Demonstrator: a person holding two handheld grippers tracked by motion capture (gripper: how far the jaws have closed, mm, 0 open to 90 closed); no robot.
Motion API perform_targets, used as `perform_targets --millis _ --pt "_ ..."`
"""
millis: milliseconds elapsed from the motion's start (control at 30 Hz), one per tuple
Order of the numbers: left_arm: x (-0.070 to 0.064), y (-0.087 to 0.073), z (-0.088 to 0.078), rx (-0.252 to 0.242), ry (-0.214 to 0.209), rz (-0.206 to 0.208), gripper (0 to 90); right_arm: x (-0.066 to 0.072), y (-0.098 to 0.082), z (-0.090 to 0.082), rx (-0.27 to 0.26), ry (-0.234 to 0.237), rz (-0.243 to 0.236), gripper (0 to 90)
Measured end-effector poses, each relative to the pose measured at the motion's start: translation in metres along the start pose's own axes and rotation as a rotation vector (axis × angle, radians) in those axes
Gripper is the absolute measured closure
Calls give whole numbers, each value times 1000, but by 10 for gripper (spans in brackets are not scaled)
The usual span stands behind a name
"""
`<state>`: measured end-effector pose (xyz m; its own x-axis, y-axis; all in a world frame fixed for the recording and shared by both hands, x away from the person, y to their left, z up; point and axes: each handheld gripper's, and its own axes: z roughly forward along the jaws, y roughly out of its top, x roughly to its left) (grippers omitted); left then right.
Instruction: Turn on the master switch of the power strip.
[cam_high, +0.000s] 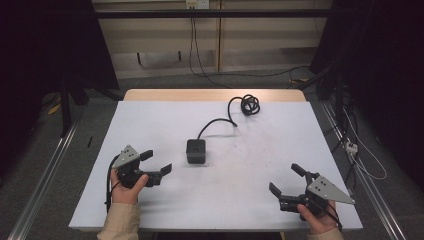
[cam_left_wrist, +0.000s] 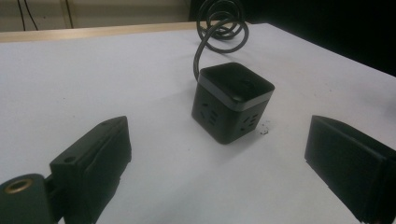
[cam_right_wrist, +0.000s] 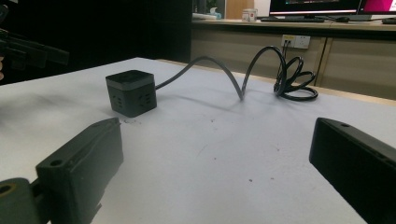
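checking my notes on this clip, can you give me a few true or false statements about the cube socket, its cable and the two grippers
1. The black cube socket stands on the white table, held by neither gripper. True.
2. The left gripper is shut on the cube. False: its fingers are spread wide, with the cube ahead of them and untouched.
3. The cable runs from the cube to a coil near the far edge of the table. True.
4. The right gripper holds the coil. False: it is open near the table's near right corner, far from the coil.
5. The cube lies nearer the left gripper than the right. True.
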<state>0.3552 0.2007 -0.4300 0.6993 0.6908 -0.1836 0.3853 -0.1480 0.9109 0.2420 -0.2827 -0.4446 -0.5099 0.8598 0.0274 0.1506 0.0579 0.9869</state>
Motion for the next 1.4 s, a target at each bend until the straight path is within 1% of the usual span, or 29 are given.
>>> perform_targets --millis 233,500,733,900,1067,1400 --pt "4 -4 -8 -2 8 20 68 0 0 0 0 -6 1 14" --pt "10 -8 -15 -6 20 13 68 0 0 2 4 -3 0 14" --pt "13 -10 -21 4 28 25 68 0 0 2 4 -3 1 14" --pt "16 -13 -26 -2 33 7 68 1 -1 2 5 1 1 14" --pt "18 -16 -30 3 41 11 68 1 -1 2 7 1 2 15" --pt "19 -19 -30 1 51 17 68 1 -1 3 10 5 0 15"
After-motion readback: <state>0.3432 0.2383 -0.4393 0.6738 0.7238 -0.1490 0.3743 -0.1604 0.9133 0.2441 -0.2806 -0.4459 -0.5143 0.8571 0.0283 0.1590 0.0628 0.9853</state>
